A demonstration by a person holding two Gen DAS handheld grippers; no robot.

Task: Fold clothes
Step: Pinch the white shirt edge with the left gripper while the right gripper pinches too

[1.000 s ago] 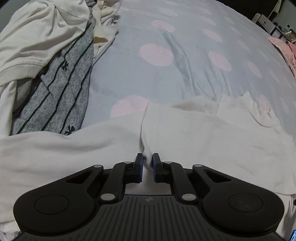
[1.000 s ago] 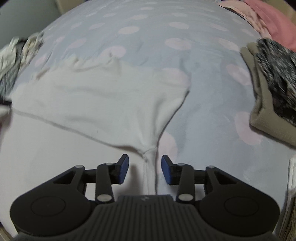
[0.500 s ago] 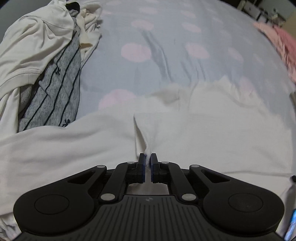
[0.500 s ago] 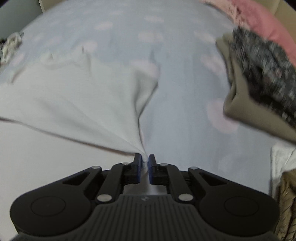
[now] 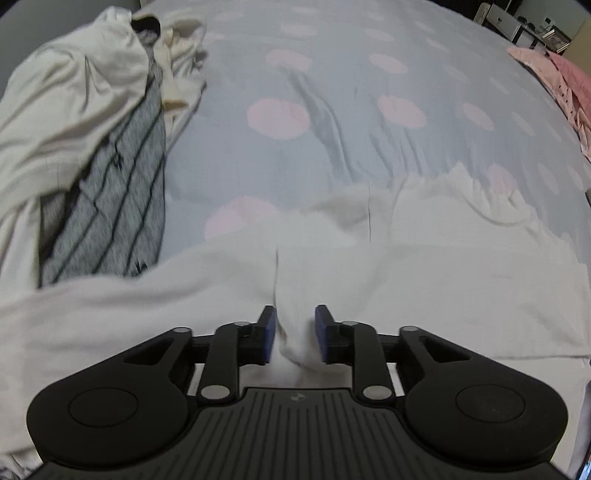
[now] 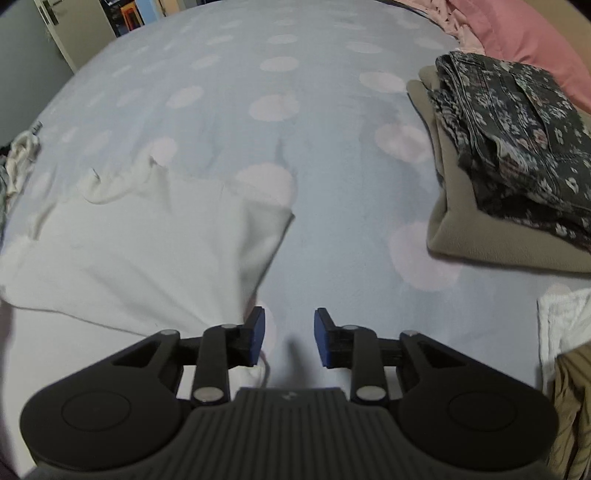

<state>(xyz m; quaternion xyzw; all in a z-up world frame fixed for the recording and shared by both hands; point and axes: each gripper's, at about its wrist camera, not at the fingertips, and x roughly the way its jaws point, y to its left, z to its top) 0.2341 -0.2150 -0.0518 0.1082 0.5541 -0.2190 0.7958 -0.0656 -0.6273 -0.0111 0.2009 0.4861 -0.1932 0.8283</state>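
Observation:
A white garment (image 5: 424, 254) lies spread on the blue bedsheet with pink dots (image 5: 351, 110). My left gripper (image 5: 294, 334) is open, with a ridge of the white fabric lying loose between its fingers. In the right wrist view the same white garment (image 6: 147, 243) lies to the left, its upper part folded over the lower. My right gripper (image 6: 289, 338) is open and empty, just right of the garment's folded corner, over the bedsheet (image 6: 332, 184).
A heap of unfolded clothes, white pieces and a grey striped one (image 5: 107, 192), lies at the left. A folded stack, a dark floral piece on a beige one (image 6: 506, 177), sits at the right. Pink bedding (image 6: 524, 33) lies at the far right.
Both grippers were shut on the white garment half a second ago and have now opened, letting the fabric go. The folded part now rests on the bed.

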